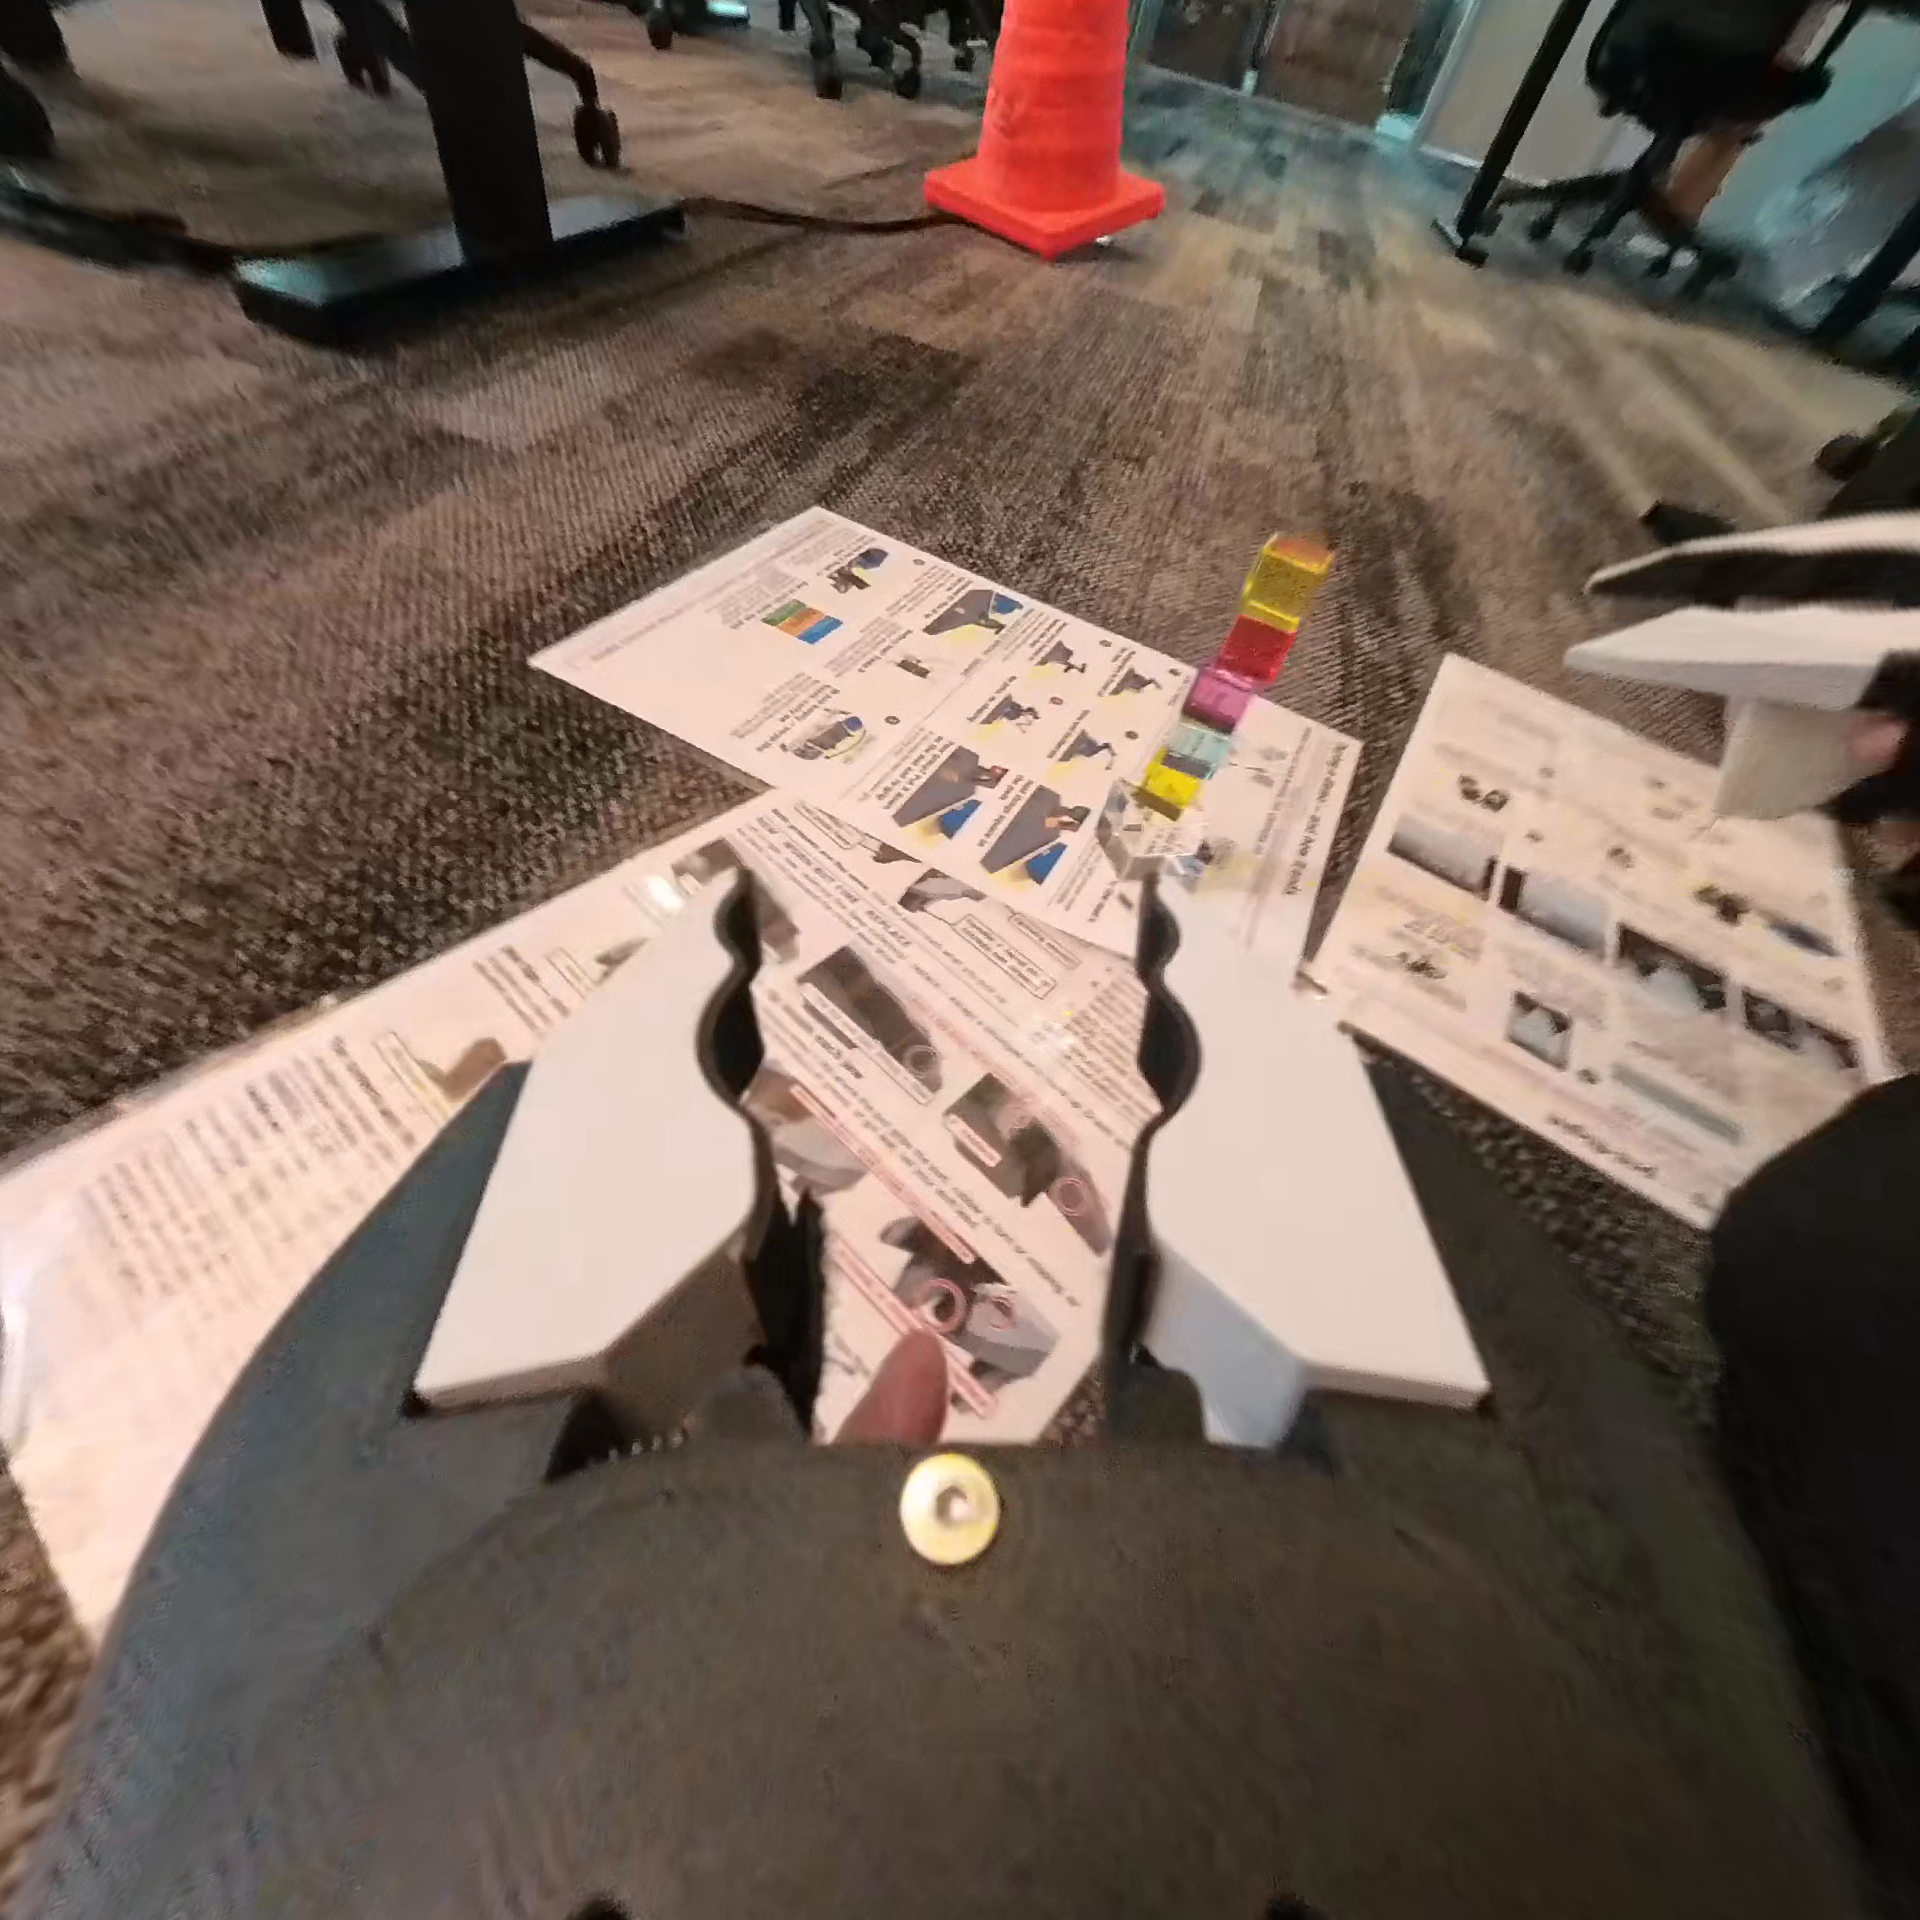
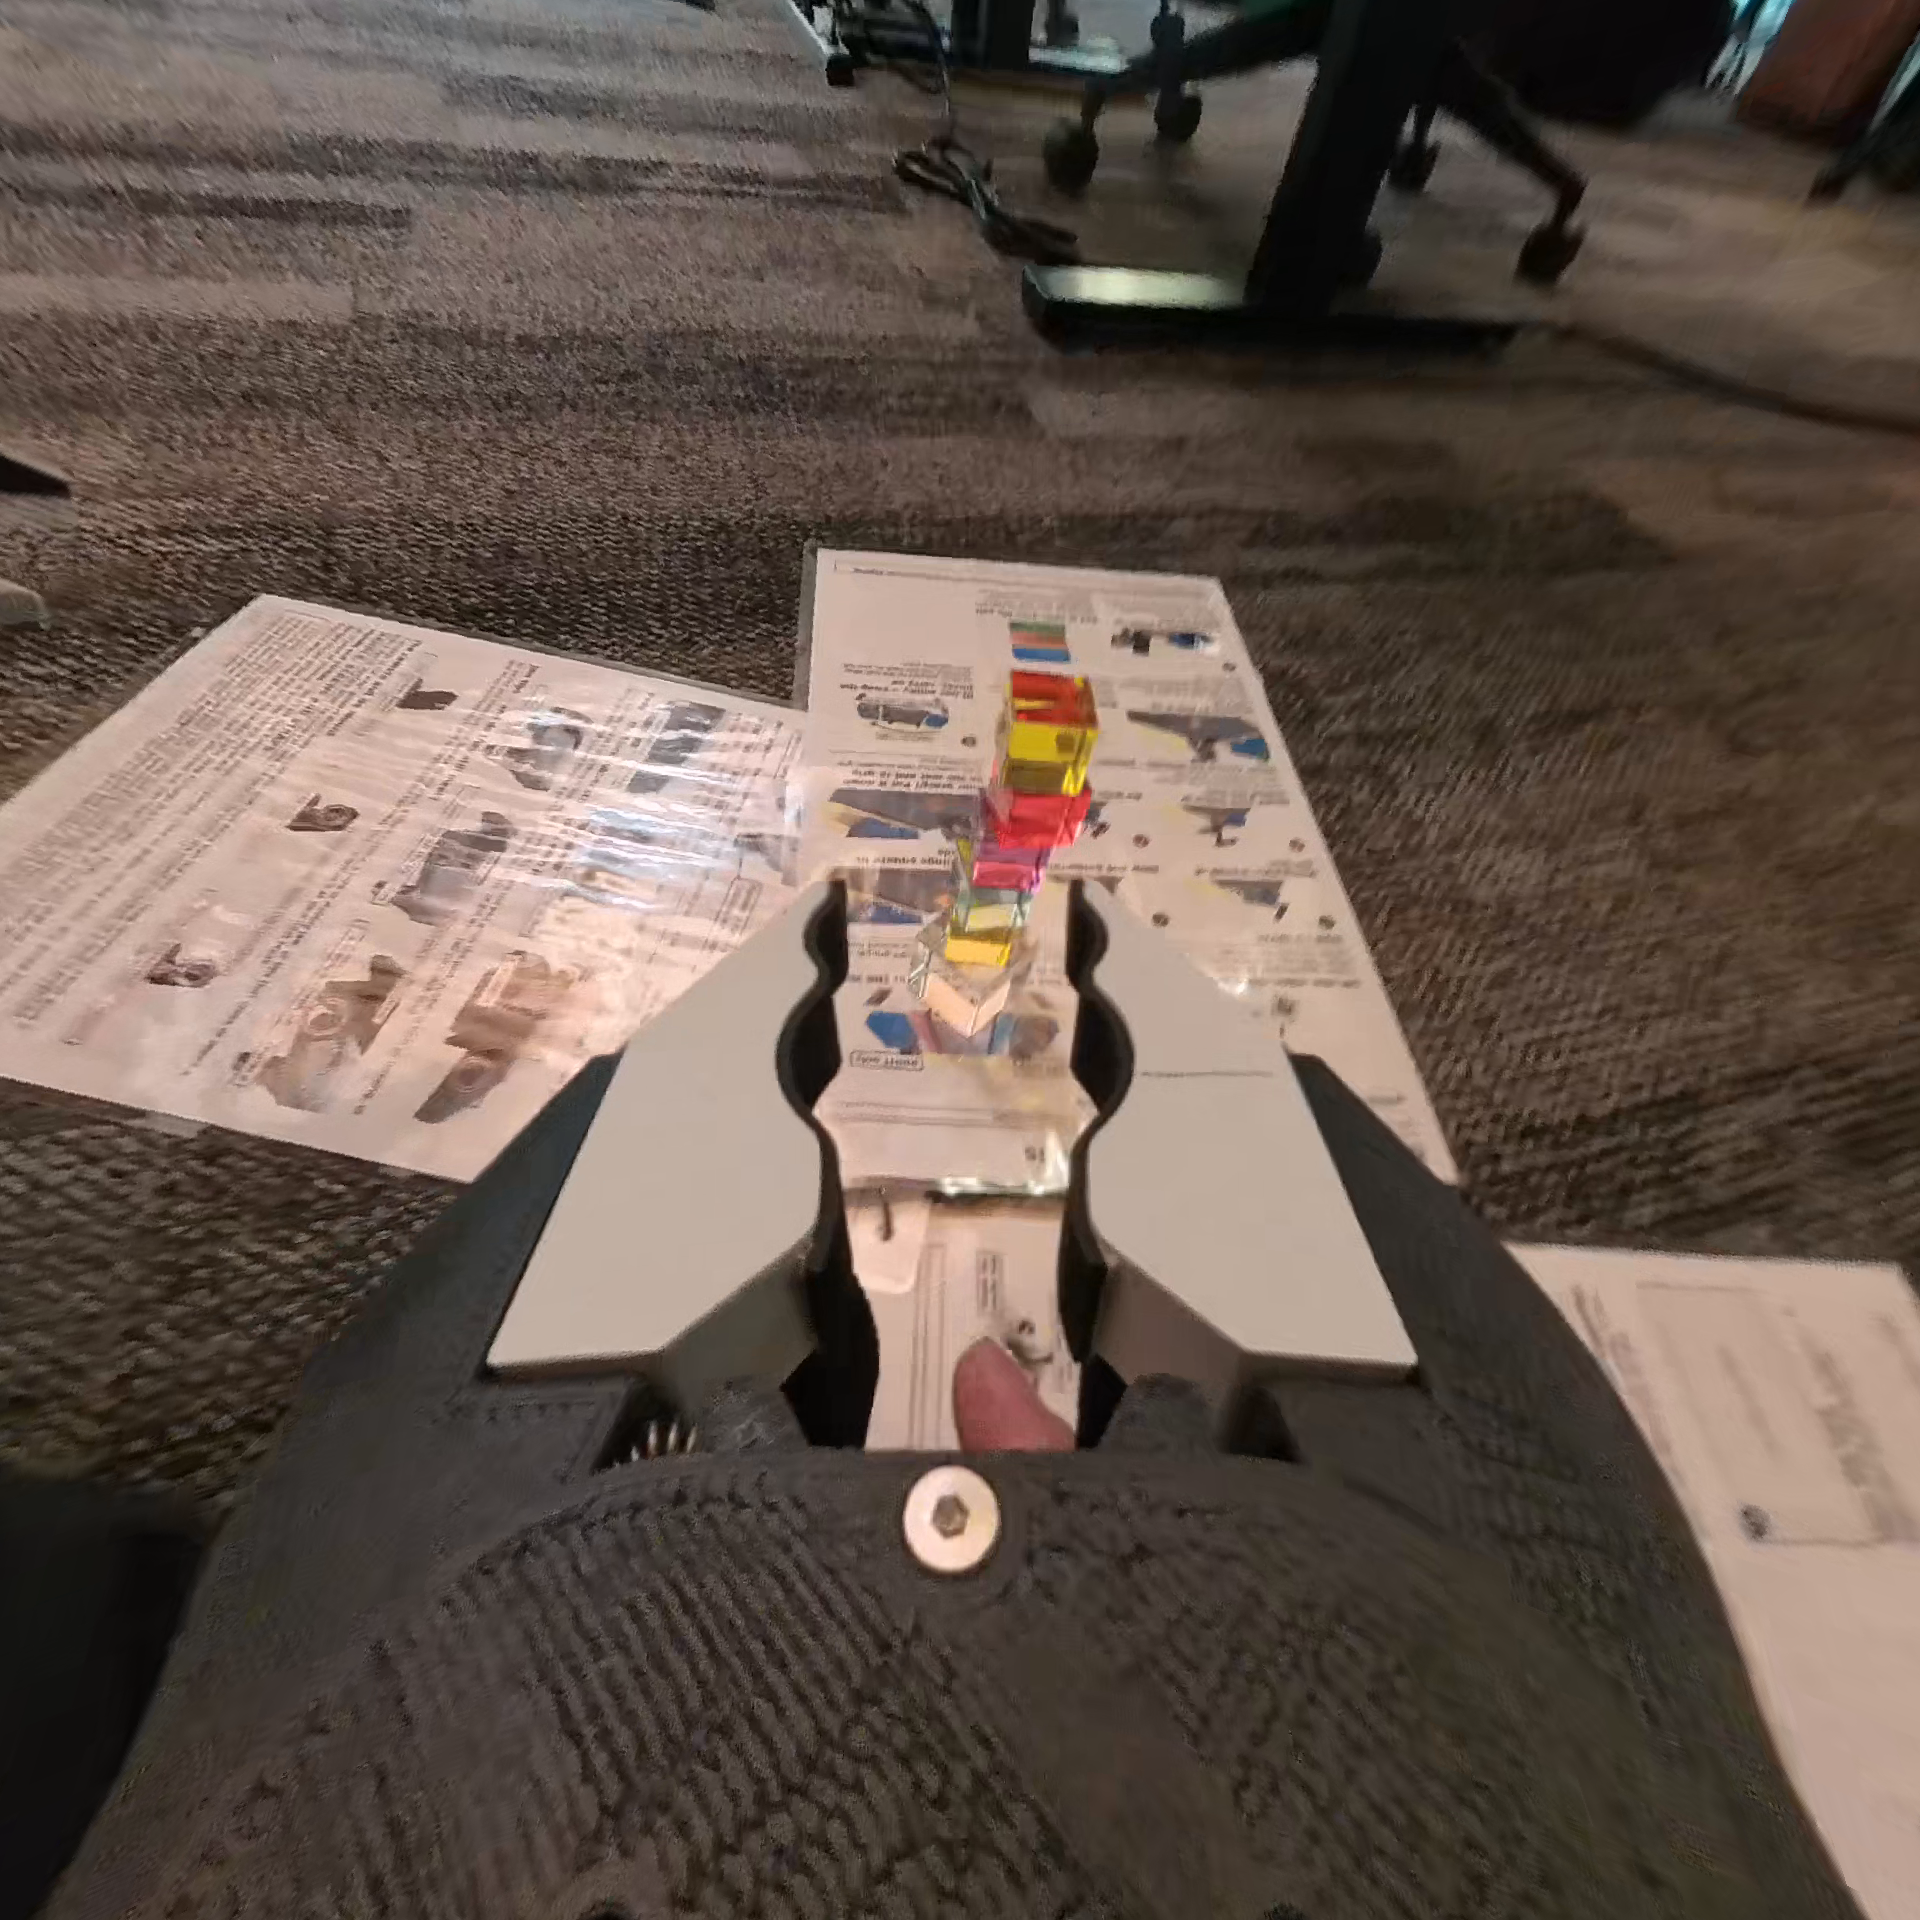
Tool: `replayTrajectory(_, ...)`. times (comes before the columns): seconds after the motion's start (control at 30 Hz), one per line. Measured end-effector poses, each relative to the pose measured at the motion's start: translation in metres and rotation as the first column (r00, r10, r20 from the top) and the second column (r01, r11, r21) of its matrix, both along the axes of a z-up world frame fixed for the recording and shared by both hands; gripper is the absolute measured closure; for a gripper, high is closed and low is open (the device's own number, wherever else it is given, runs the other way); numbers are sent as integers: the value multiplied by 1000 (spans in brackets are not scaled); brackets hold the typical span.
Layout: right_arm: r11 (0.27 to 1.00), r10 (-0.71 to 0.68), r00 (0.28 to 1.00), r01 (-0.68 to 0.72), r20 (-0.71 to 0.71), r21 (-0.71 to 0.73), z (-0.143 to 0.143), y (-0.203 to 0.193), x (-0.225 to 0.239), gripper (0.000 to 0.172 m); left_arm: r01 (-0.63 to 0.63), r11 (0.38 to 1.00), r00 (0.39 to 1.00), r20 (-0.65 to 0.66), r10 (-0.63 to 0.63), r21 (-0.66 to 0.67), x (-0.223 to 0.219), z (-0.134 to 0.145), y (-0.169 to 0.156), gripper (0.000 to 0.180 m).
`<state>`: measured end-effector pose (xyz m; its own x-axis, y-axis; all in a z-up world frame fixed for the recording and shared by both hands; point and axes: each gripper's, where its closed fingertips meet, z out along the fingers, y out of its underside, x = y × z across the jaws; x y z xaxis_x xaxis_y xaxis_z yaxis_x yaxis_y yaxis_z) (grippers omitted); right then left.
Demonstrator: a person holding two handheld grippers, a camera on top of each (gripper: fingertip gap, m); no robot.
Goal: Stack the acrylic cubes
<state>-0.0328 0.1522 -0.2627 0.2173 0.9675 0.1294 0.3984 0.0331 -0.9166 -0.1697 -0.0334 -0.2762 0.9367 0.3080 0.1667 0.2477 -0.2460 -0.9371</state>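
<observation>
Your left claw (image 1: 940,904) is spread wide with nothing between the pads, hanging over a laminated sheet (image 1: 312,1122) on the carpet (image 1: 416,520); the cube tower (image 1: 1236,707) stands just beyond and to the right of its right fingertip, apart from it. Your right claw (image 2: 951,904) is spread more narrowly, and the tower (image 2: 1023,831) rises in line with the gap, but it stands past the fingertips and neither pad presses on it. The tower sits on the middle printed sheet (image 2: 1195,831): a clear cube at the bottom, then yellow, pale teal, magenta, red, and a yellow one with a red top. The sheets carry small print and pictures, too blurred and turned away to read. Both views are smeared by motion. A fingertip (image 2: 1003,1403) shows behind each claw's base. The other claw is cut off at the left view's right edge (image 1: 1766,665), and an orange cone (image 1: 1049,125) loses its top at the frame
</observation>
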Motion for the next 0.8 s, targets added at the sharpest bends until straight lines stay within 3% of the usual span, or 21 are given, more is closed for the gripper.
replayTrajectory(0.17, 987, 126, 987, -114, -103, 115, 8, -11, -18, 113, -9, 1000, 978, -208, 11, 11, -1, 9, 5, 78)
replayTrajectory(0.3, 985, 164, 981, -168, -108, -27, -8, -16, -36, 78, -13, 999, 953, -303, 24, 39, -3, 13, 9, 59)
replayTrajectory(0.4, 968, 219, 972, -228, -85, -109, -23, -23, -44, 79, -3, 998, 939, -343, 24, 61, -3, 14, 12, 55)
replayTrajectory(0.53, 954, 253, 966, -241, 47, -178, -53, -24, -43, 123, -8, 999, 936, -351, 20, 36, -5, 9, 13, 63)
replayTrajectory(0.63, 933, 279, 957, -250, 81, -258, -70, -26, -46, 139, -7, 1000, 956, -294, 14, 27, -6, 3, 13, 70)
replayTrajectory(0.67, 929, 275, 956, -237, 103, -283, -77, -25, -47, 148, -2, 1000, 967, -255, 8, 23, -6, 0, 13, 78)
replayTrajectory(0.8, 946, 228, 952, -167, 203, -279, -102, -7, -53, 171, 130, 991, 991, 0, -130, -4, 16, -17, 18, 144)
